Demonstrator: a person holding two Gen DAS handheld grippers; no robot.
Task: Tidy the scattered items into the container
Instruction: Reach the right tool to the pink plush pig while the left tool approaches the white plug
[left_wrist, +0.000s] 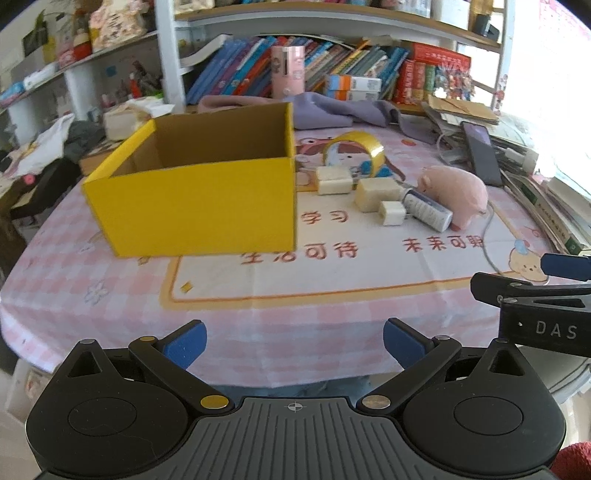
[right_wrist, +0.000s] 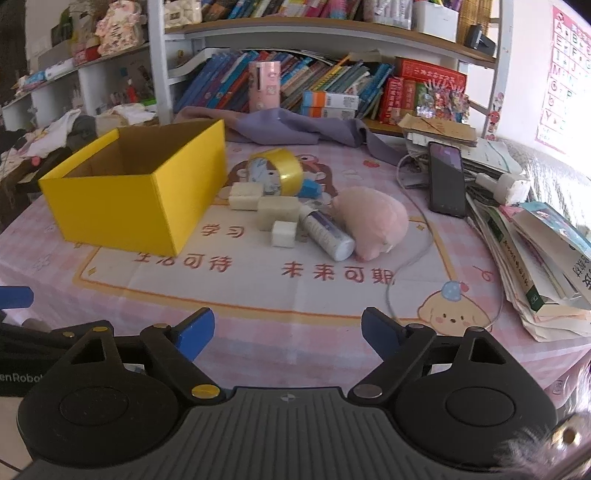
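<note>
An open yellow box (left_wrist: 192, 206) (right_wrist: 122, 206) stands on the pink tablecloth, its inside bare as far as I can see. To its right lie a roll of yellow tape (left_wrist: 354, 151) (right_wrist: 277, 171), three cream blocks (left_wrist: 376, 194) (right_wrist: 277, 212), a white tube (left_wrist: 428, 210) (right_wrist: 327, 236) and a pink plush pig (left_wrist: 456, 192) (right_wrist: 373, 221). My left gripper (left_wrist: 294, 343) hangs open over the table's near edge, well short of the box. My right gripper (right_wrist: 288, 332) is also open and holds nothing, short of the items.
A dark phone (right_wrist: 447, 177) lies on a stack of books and papers (right_wrist: 535, 258) along the right edge. A white cable (right_wrist: 413, 258) trails from the pig toward the front. Purple cloth (right_wrist: 295, 129) and a bookshelf (right_wrist: 332, 85) sit behind.
</note>
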